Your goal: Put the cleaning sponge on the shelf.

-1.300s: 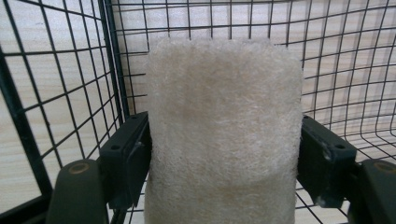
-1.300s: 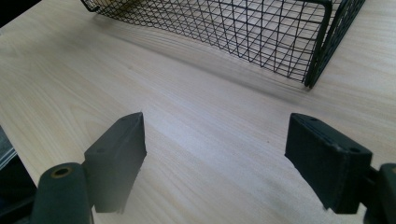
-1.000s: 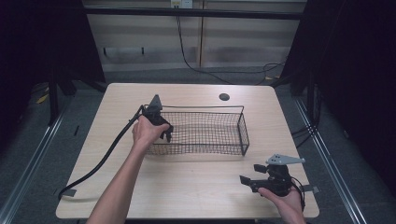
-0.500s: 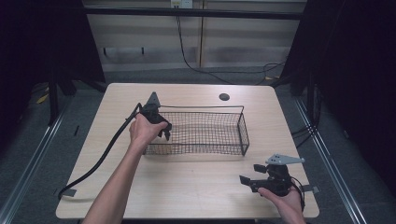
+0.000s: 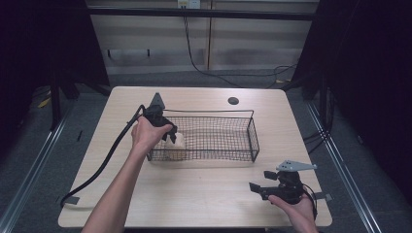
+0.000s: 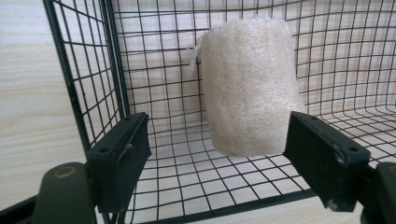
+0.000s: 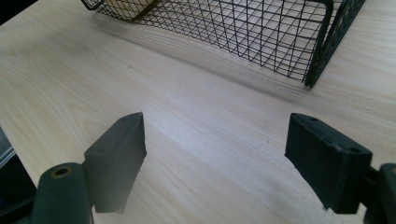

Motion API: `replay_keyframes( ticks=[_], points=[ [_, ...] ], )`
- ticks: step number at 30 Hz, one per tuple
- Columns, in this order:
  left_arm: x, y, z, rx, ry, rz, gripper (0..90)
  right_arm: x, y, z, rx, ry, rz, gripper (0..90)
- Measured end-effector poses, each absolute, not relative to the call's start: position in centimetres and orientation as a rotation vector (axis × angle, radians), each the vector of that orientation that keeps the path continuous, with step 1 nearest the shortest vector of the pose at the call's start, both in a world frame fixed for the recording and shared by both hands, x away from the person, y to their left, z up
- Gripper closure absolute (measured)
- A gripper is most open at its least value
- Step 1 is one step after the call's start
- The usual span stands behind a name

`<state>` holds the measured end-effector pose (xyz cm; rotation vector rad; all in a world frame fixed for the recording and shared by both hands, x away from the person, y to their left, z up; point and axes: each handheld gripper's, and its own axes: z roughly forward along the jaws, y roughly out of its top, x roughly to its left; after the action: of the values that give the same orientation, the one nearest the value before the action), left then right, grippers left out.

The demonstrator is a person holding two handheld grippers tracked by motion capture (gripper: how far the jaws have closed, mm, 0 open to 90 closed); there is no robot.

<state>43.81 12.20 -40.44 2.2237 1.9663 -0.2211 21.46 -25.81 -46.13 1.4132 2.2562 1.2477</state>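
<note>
A cream loofah sponge [image 6: 250,88] stands on end in the left end of a black wire basket [image 6: 84,70]. My left gripper [image 6: 224,158] is open just in front of the sponge, with the pads clear of it. From above, the left gripper [image 5: 170,135] reaches over the basket's [image 5: 218,112] left wall, with the sponge [image 5: 179,141] right beside it. Near the table's front right corner my right gripper [image 5: 257,188] is held open with nothing between its jaws. In the right gripper view that gripper [image 7: 215,154] points across bare wood toward the basket [image 7: 261,32].
The light wooden table [image 5: 204,204] has a round dark cable hole [image 5: 233,101] near its far edge. A thick black cable [image 5: 104,162] trails from the left gripper over the table's left front. Dark floor and metal rails surround the table.
The left hand has shifted slightly at the basket's left end, and the pale sponge now shows beside its jaws. The right gripper has kept still.
</note>
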Motion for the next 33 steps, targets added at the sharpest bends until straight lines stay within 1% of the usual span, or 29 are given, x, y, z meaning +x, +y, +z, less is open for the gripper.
replay_keyframes(
  ticks=[8,11,13,14,18,23,27,29,32,33],
  points=[
    [43.5,12.6,-39.8,2.219,1.930,-0.227,21.7,21.5,-25.8,-46.2,1.413,2.260,1.248,19.9],
    [43.4,13.3,-39.7,2.190,1.883,-0.287,21.6,21.5,-25.8,-46.2,1.411,2.260,1.247,19.9],
    [43.3,13.5,-39.5,2.211,1.887,-0.240,21.7,21.5,-25.8,-46.2,1.411,2.260,1.245,19.9],
    [43.2,13.6,-39.3,2.200,1.882,-0.238,21.8,21.5,-25.8,-46.2,1.414,2.260,1.244,19.9],
    [42.7,13.9,-38.4,2.207,1.804,-0.255,22.5,21.5,-25.8,-46.2,1.414,2.260,1.243,19.9],
    [42.2,14.4,-37.6,2.219,1.746,-0.209,21.4,21.5,-25.8,-46.2,1.415,2.258,1.242,19.9],
    [41.9,15.3,-37.3,2.151,1.669,-0.259,19.6,21.5,-25.8,-46.2,1.413,2.260,1.239,19.9],
    [41.7,15.7,-37.2,2.139,1.664,-0.244,19.5,21.5,-25.8,-46.2,1.419,2.258,1.240,19.9],
    [41.2,16.3,-37.3,2.126,1.597,-0.254,16.1,21.5,-25.8,-46.2,1.423,2.256,1.239,19.9],
    [41.1,16.5,-37.3,2.135,1.577,-0.250,16.9,21.5,-25.8,-46.2,1.422,2.257,1.239,19.9]
  ],
)
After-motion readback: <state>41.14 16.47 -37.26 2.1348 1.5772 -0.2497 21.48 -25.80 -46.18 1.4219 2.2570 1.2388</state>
